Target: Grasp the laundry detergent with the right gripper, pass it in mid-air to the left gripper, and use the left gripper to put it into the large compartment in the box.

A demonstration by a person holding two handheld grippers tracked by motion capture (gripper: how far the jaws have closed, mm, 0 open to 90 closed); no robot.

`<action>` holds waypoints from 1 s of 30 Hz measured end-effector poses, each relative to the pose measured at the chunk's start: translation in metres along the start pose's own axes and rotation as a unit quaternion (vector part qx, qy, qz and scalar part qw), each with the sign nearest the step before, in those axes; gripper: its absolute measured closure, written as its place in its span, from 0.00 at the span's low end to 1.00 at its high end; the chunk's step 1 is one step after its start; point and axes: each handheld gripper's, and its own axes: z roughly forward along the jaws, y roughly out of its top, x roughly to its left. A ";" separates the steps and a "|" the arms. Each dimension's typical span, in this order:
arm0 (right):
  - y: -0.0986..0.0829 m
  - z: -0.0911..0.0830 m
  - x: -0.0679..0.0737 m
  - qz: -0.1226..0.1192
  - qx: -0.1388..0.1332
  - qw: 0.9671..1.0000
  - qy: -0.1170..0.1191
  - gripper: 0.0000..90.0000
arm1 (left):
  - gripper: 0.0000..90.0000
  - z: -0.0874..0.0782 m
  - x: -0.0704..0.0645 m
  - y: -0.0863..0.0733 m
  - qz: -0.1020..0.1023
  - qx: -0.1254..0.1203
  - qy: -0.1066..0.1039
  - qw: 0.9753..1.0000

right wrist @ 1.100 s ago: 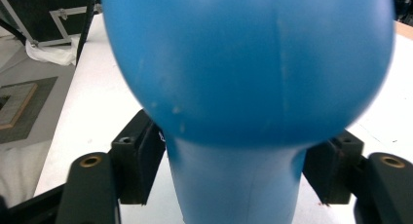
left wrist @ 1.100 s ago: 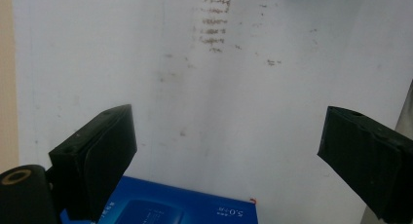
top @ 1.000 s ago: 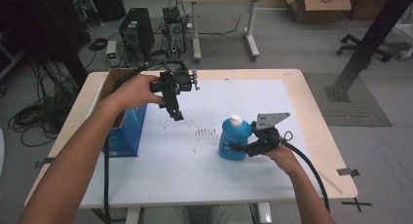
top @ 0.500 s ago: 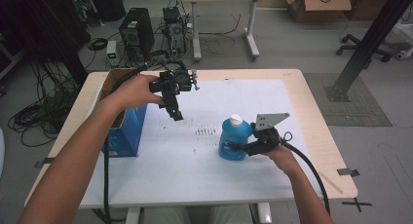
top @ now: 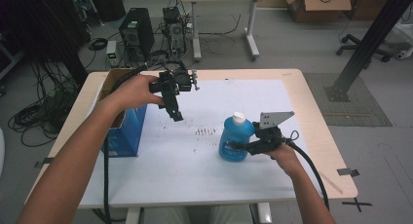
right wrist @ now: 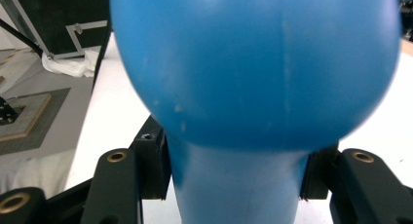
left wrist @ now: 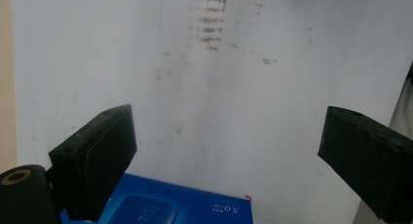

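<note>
The blue bottle (top: 234, 141) stands upright right of the table's (top: 292, 102) middle, toward its near edge. The right tongs (top: 243, 147) clench its narrow waist, likely to steady or lift it. The left tongs (top: 176, 114), spread and empty, hover near the blue box (top: 127, 131) at the left edge.

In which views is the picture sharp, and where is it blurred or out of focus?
High view: evenly lit and fairly sharp, the blue bottle and both grippers distinct. Left gripper view: the white table sheet and its smudges are clear, the blue box a little soft. Right gripper view: the bottle sits so close that its outline blurs, while the background stays readable.
</note>
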 end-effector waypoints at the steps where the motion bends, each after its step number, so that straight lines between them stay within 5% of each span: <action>1: 0.003 -0.002 0.001 -0.001 0.000 1.000 0.000 0.48 | 0.08 -0.001 -0.001 0.000 0.000 -0.003 -0.001 1.000; 15: 0.039 -0.009 0.019 -0.026 0.041 0.999 0.010 0.48 | 0.08 -0.021 -0.024 0.005 0.007 -0.006 -0.005 1.000; 30: 0.068 0.014 0.034 -0.051 0.052 0.996 0.045 0.48 | 0.08 -0.056 -0.066 0.010 0.041 -0.026 -0.011 0.999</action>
